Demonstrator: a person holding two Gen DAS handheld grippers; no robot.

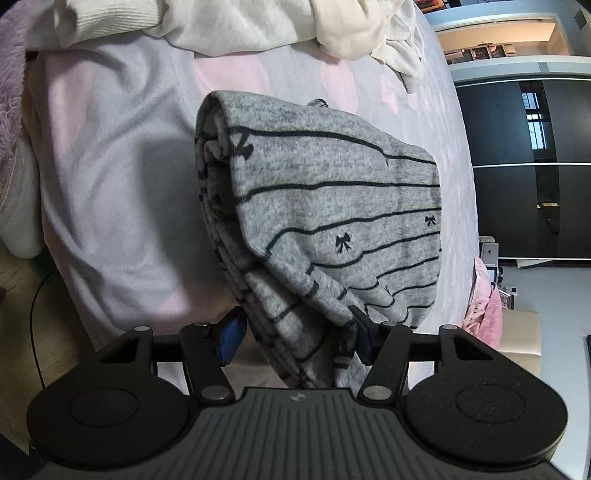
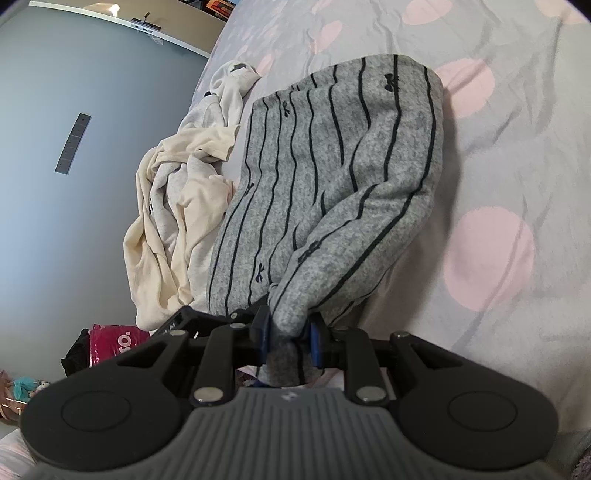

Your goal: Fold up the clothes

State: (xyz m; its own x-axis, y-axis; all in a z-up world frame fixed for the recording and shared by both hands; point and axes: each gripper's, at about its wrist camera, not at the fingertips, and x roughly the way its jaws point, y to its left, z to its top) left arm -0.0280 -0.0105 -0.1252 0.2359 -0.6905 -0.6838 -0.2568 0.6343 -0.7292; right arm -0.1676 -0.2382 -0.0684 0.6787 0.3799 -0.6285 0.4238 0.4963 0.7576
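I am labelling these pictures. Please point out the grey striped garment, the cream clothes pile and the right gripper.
grey striped garment (image 1: 332, 206): left wrist view, top folded panel.
cream clothes pile (image 2: 173, 229): right wrist view, crumpled middle.
right gripper (image 2: 288, 334): right wrist view, between fingertips.

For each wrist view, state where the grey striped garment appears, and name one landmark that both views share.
Left wrist view: grey striped garment fills the centre, running down between the jaws of the left gripper.
Right wrist view: centre, its corner pinched by the right gripper.
Shared landmark: cream clothes pile.
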